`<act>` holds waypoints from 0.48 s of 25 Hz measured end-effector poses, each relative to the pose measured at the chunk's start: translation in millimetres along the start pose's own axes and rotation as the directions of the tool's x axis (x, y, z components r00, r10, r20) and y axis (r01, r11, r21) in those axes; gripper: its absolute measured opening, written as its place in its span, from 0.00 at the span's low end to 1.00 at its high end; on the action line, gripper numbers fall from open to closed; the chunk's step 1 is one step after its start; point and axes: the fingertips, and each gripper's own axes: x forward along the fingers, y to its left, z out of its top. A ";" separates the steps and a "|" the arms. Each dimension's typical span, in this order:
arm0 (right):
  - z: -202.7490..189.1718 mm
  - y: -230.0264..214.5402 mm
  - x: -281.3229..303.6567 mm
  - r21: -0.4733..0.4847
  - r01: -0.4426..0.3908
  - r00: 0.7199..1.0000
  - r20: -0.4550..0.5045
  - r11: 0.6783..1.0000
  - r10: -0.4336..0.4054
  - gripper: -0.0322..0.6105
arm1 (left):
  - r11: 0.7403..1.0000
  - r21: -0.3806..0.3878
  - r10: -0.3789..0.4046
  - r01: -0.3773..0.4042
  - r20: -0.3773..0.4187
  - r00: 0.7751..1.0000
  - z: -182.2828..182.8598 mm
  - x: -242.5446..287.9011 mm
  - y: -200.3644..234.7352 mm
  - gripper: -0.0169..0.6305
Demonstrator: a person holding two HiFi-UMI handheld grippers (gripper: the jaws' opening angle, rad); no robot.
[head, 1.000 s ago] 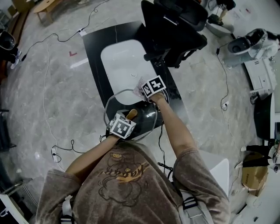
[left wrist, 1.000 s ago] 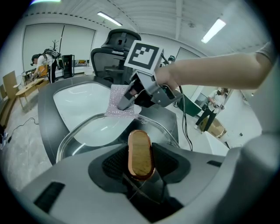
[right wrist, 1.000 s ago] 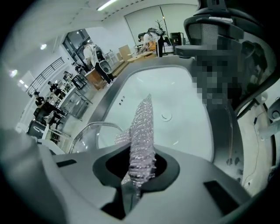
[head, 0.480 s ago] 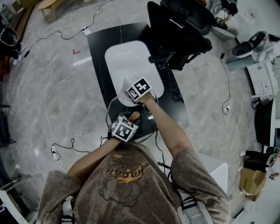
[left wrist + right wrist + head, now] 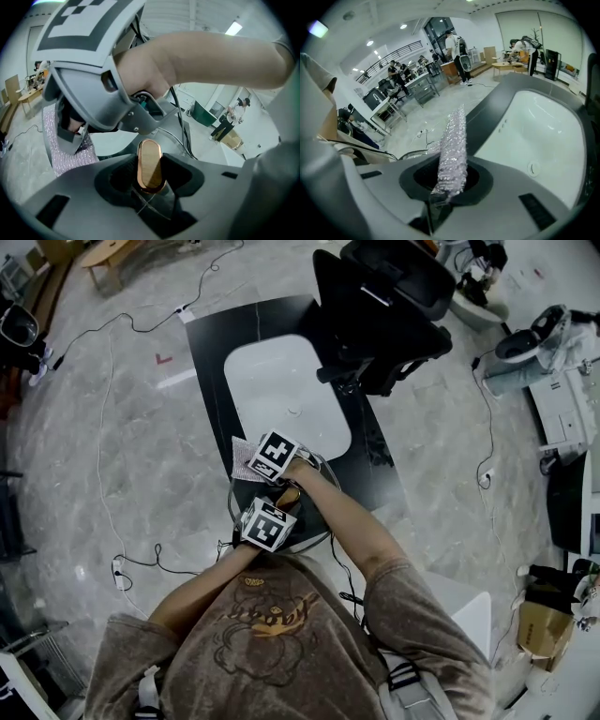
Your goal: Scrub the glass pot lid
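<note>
The glass pot lid (image 5: 316,525) hangs over the black counter's near end, just short of the sink. My left gripper (image 5: 274,513) is shut on its knob (image 5: 289,493), which is wooden with a copper rim. In the left gripper view the knob (image 5: 149,165) stands upright between the jaws of the left gripper (image 5: 149,180). My right gripper (image 5: 265,461) is over the lid's far left part, shut on a silvery scrub cloth (image 5: 244,459). The cloth (image 5: 453,147) sticks up from the jaws of the right gripper (image 5: 449,183). The right gripper's body (image 5: 89,89) and the cloth (image 5: 68,147) hide most of the glass.
A white sink basin (image 5: 272,381) is set in the black counter (image 5: 211,334) beyond the lid. A black office chair (image 5: 394,306) stands at the far right of the counter. Cables (image 5: 131,563) run over the marble floor. People stand far off (image 5: 457,47).
My right gripper has swept with the cloth from the lid's far right edge leftward and nearer to me. The left gripper has kept its hold on the knob, nearly still.
</note>
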 end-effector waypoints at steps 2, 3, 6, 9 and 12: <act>2.4 13.8 5.8 -0.051 -0.039 0.999 -0.030 0.998 0.038 0.16 | 1.000 0.003 0.007 -0.007 0.005 1.000 0.1 -0.8 0.7 0.32; 3.1 22.2 9.1 -0.076 -0.068 0.997 -0.047 0.995 0.064 0.16 | 1.000 0.000 0.010 -0.010 0.002 1.000 -0.6 -2.0 0.7 0.32; 2.2 51.0 20.1 -0.134 -0.181 0.981 -0.096 0.974 0.169 0.16 | 1.000 -0.004 0.015 -0.015 -0.002 1.000 -1.5 -4.1 0.6 0.32; -1.3 73.2 28.0 -0.173 -0.260 0.962 -0.129 0.950 0.240 0.16 | 1.000 -0.005 0.012 -0.012 0.008 1.000 -2.3 -2.8 -1.2 0.32; -1.9 80.8 30.9 -0.206 -0.284 0.954 -0.157 0.937 0.255 0.16 | 1.000 -0.003 0.012 -0.012 0.032 0.999 -0.3 -2.0 -0.6 0.32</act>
